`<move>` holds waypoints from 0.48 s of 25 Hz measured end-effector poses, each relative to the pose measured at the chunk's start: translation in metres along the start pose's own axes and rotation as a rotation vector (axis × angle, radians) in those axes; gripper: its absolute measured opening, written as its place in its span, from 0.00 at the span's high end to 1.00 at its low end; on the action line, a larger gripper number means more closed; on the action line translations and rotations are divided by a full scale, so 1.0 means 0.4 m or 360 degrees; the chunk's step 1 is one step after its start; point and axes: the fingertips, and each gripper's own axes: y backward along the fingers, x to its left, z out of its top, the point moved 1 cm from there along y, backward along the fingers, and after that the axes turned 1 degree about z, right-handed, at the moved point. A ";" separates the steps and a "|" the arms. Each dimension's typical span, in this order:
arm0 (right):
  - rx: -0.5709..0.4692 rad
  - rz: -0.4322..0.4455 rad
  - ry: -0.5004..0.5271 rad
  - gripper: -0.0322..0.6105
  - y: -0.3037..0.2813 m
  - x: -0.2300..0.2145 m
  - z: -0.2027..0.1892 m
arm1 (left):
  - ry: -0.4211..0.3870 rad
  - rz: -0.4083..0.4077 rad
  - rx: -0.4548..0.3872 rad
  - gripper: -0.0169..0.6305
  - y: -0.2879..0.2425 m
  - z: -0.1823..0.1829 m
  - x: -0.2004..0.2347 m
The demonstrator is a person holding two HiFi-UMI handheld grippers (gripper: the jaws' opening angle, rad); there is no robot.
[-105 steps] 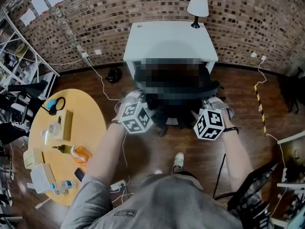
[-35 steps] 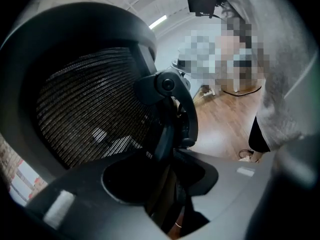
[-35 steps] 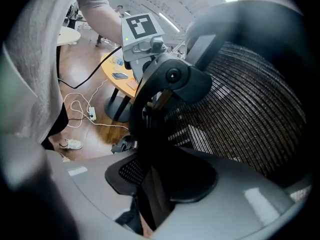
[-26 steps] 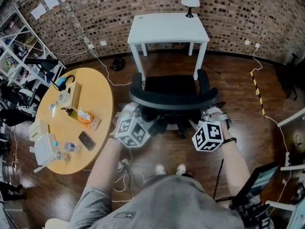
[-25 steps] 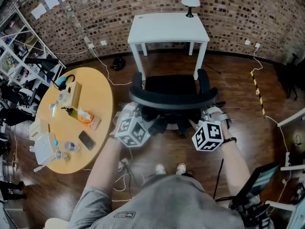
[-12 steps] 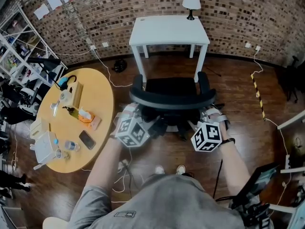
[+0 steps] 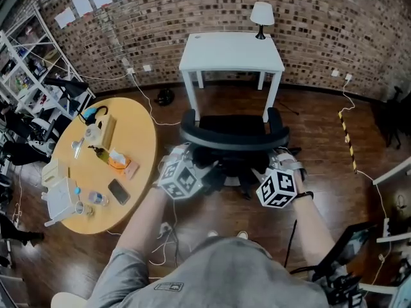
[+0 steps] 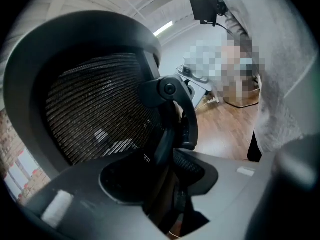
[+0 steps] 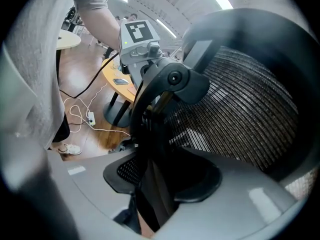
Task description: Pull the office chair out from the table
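The black office chair stands clear of the white table, its curved backrest toward me. My left gripper is at the backrest's left side. In the left gripper view the left gripper is shut on the chair's dark back strut, beside the mesh back. My right gripper is at the backrest's right side. The right gripper's jaws are opening, with the chair's strut still between them and the pads not pressing on it.
A white lamp stands on the table's back right corner, against the brick wall. A round yellow table with several small items is at my left. Cables trail over the wooden floor. Shelving lines the left side.
Since the oldest frame the chair has come out from under the white table toward me. Over the last second the chair and both grippers stay put; only the head view shifts slightly.
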 end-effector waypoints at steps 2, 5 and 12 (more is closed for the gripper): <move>-0.0017 -0.0017 -0.0017 0.64 -0.002 0.002 0.000 | 0.0018 0.0023 -0.0029 0.73 -0.001 0.001 0.002; -0.0042 -0.0050 -0.0032 0.63 -0.007 0.001 0.004 | 0.0053 0.0069 -0.0077 0.71 0.002 -0.002 0.006; -0.0116 -0.0150 -0.0072 0.60 0.000 -0.010 0.008 | 0.0357 0.0228 -0.0362 0.70 0.041 0.016 0.023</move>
